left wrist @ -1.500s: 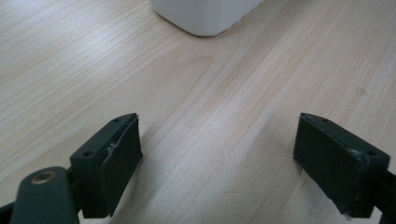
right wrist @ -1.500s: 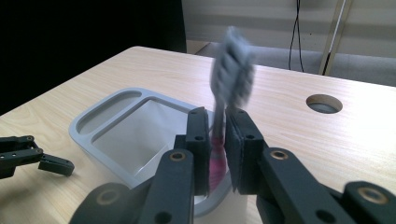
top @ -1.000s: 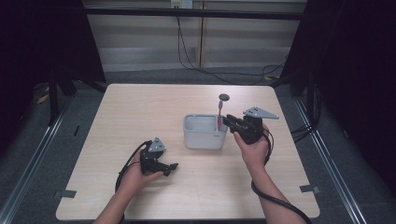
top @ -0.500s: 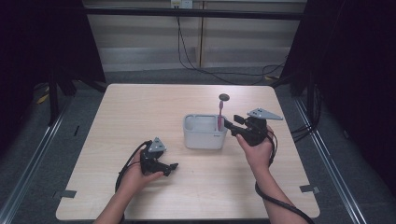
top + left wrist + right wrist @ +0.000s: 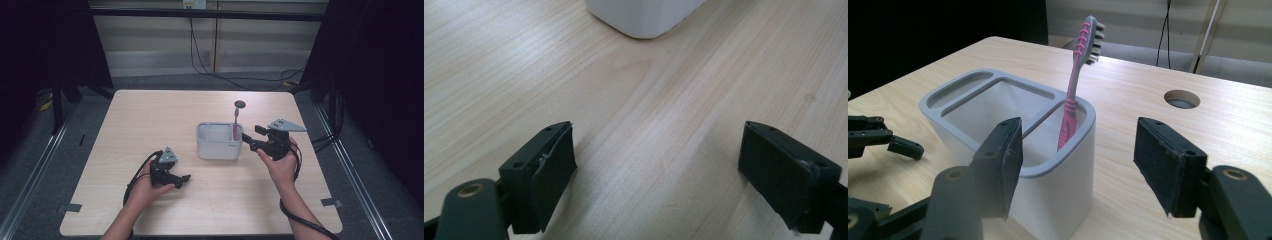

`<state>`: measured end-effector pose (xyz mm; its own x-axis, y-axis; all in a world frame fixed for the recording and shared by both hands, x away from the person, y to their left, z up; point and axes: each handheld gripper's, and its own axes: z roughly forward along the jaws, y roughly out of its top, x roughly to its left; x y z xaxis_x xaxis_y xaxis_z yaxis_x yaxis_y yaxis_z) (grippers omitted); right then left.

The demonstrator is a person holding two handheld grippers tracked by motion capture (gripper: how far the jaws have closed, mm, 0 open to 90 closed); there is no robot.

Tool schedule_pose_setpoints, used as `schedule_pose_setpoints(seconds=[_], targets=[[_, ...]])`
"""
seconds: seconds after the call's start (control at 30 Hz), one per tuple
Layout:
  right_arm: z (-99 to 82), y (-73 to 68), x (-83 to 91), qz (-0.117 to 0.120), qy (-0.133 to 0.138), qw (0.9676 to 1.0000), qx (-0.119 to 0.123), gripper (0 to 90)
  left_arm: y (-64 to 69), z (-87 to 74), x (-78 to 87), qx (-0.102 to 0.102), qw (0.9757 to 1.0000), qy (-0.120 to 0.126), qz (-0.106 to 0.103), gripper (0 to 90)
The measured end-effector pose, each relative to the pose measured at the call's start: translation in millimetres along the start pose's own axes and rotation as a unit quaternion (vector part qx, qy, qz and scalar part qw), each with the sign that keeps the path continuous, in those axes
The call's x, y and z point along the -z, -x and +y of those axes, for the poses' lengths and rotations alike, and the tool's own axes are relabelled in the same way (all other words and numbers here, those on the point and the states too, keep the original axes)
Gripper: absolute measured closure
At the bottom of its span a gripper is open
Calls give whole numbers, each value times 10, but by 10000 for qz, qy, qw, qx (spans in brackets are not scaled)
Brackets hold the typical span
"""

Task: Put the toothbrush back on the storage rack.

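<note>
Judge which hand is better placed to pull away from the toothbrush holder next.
Probably the right: the right gripper sits beside the holder, jaws just opened, toothbrush standing inside. The left gripper rests apart.

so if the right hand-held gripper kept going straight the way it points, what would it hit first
Probably the white holder: the right hand-held gripper, jaws just opened, faces its near corner, where the pink toothbrush stands.

The surface (image 5: pixel 1148 100) is showing pale wood grain with a smooth, faintly shiny finish. On it the holder (image 5: pixel 1058 170) is looking like matt grey-white plastic, and the toothbrush (image 5: pixel 1075 90) standing in the holder is showing glossy pink plastic with ribbed grips. The right gripper (image 5: pixel 1078 165) is wearing matt black pads.
</note>
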<state>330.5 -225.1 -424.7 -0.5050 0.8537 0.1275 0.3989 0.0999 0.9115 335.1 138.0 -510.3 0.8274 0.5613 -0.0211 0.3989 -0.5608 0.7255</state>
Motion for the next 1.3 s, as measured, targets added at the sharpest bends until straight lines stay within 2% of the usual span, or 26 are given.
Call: schedule_pose_setpoints(seconds=[0.63,0.83,1.17,1.3], targets=[[-68,45,133,86,-217,9997,29,288,1,0,0,5,10000,-1,-5,147],[-103,71,160,193,-246,9995,63,248,2,0,0,16,10000,0,-10,147],[-200,109,204,346,-449,9983,111,207,-2,1,3,-23,10000,-6,21,147],[-239,116,209,435,-561,9973,211,196,2,0,0,14,10000,1,-9,147]])
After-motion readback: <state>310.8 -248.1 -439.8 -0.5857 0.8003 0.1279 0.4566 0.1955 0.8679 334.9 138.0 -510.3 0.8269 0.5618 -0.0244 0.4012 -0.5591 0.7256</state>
